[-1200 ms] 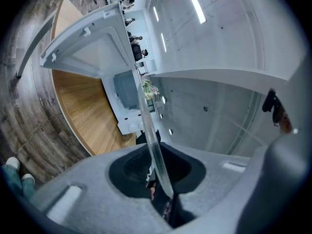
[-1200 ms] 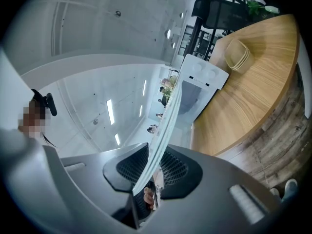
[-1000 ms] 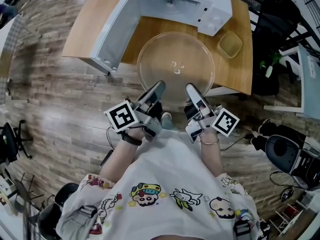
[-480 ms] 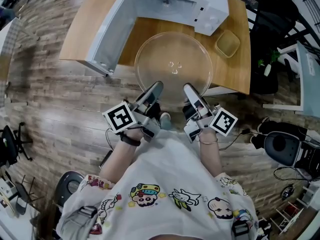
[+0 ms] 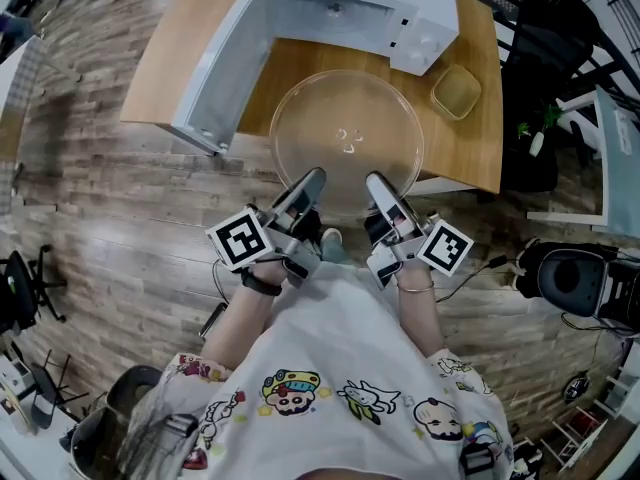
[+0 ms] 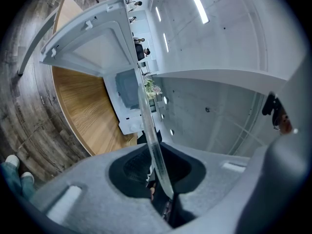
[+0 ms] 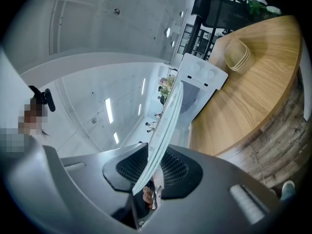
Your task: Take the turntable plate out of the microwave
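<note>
The clear glass turntable plate (image 5: 348, 140) is out of the white microwave (image 5: 345, 3) and hangs level above the wooden table (image 5: 475, 143), in front of the open oven. My left gripper (image 5: 310, 183) is shut on the plate's near rim on the left. My right gripper (image 5: 378, 183) is shut on the same rim on the right. In the left gripper view the plate's edge (image 6: 148, 126) runs straight into the left gripper (image 6: 163, 189). In the right gripper view the rim (image 7: 165, 126) is likewise clamped in the right gripper (image 7: 144, 184).
The microwave door (image 5: 215, 68) stands swung open to the left of the plate. A small yellowish bowl (image 5: 457, 89) sits on the table to the right of the microwave. Dark furniture and cables stand on the wooden floor at the right.
</note>
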Action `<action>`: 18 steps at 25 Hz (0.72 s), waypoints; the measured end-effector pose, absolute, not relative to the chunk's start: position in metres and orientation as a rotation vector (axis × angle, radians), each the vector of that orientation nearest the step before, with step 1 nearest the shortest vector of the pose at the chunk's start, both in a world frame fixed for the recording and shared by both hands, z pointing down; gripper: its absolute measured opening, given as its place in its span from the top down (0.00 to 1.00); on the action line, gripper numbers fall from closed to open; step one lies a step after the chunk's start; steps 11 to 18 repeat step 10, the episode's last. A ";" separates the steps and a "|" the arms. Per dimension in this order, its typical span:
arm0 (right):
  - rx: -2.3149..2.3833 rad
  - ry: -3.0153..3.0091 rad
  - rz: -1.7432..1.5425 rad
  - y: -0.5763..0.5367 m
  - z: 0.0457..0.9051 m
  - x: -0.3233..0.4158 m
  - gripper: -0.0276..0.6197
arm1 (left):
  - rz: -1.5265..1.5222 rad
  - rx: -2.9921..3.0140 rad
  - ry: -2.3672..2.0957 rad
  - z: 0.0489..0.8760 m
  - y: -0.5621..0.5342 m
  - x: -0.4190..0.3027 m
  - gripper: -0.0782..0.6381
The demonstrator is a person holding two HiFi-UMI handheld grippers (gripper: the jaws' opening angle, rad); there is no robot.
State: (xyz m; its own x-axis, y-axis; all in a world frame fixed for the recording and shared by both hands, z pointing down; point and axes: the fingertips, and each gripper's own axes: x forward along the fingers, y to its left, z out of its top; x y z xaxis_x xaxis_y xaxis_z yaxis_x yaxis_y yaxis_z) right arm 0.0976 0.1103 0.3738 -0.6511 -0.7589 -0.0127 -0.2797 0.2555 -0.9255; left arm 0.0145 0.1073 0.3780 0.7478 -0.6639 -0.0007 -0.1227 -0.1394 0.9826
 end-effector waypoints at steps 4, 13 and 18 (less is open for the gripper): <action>-0.943 2.069 -1.386 0.111 0.375 0.100 0.82 | -0.532 1.666 -0.632 0.378 0.107 0.017 0.83; -0.945 2.064 -1.397 0.112 0.375 0.103 0.82 | -0.521 1.679 -0.640 0.377 0.108 0.020 0.82; -0.945 2.064 -1.397 0.112 0.375 0.103 0.82 | -0.521 1.679 -0.640 0.377 0.108 0.020 0.82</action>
